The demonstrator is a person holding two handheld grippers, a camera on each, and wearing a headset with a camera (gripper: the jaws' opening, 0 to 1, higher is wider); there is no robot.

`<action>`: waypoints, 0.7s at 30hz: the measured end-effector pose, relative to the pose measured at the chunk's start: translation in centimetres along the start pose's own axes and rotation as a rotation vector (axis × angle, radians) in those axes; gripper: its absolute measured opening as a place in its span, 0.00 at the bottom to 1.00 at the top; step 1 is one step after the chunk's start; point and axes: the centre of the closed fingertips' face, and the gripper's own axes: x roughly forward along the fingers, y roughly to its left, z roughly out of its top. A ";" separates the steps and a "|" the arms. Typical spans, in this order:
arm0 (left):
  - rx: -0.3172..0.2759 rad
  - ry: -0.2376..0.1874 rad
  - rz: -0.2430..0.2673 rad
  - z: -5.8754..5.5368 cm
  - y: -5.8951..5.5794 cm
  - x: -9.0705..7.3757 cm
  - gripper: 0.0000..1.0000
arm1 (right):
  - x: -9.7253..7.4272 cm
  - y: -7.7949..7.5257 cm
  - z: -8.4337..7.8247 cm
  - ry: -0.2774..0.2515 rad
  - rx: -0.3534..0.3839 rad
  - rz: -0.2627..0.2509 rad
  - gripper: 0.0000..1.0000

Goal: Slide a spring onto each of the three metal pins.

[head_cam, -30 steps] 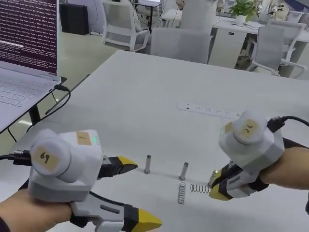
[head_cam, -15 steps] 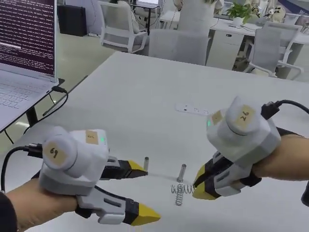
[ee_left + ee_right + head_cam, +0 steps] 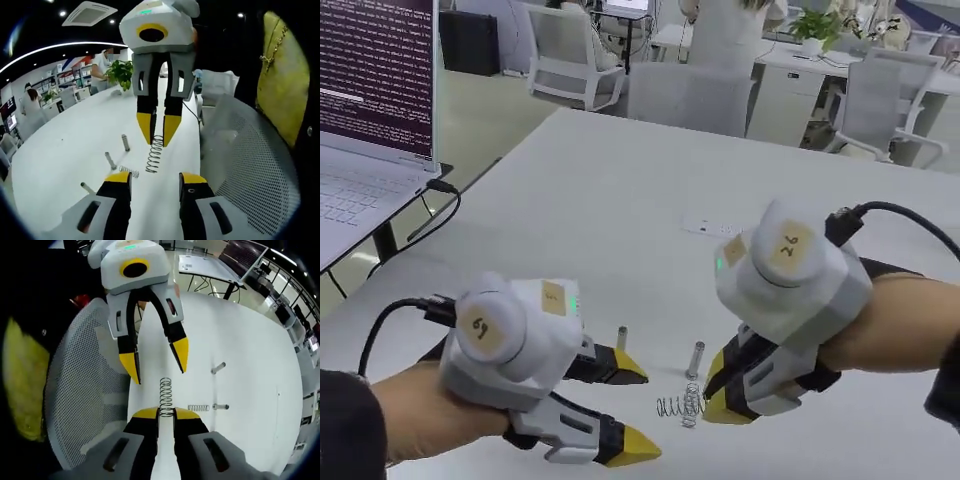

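My right gripper is shut on one end of a steel spring, which sticks out level just above the white table. My left gripper faces it, open, its yellow tips either side of the spring's free end without touching it. In the head view the right gripper and left gripper meet at the table's near edge, with the held spring between them. Three bare metal pins stand upright in a row. A second spring lies loose beside them.
An open laptop with its cable stands at the left on a separate stand. A white power strip lies mid-table. Office chairs and desks are beyond the far edge. A mesh chair back is close below the grippers.
The right gripper has carried the spring leftward, past the pins. The left gripper has moved right and inward to face it. The loose spring and pins have stayed put.
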 end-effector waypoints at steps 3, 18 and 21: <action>0.024 0.016 -0.004 0.1 -0.1 0.4 0.30 | 0.2 -0.1 -0.1 0.025 0.003 0.001 0.08; 0.174 0.131 0.035 -0.7 0.0 2.0 0.13 | 1.5 0.1 -0.4 0.108 0.059 0.002 0.08; 0.199 0.150 0.042 -0.9 0.1 2.2 0.10 | 1.5 0.1 -0.4 0.113 0.071 -0.001 0.08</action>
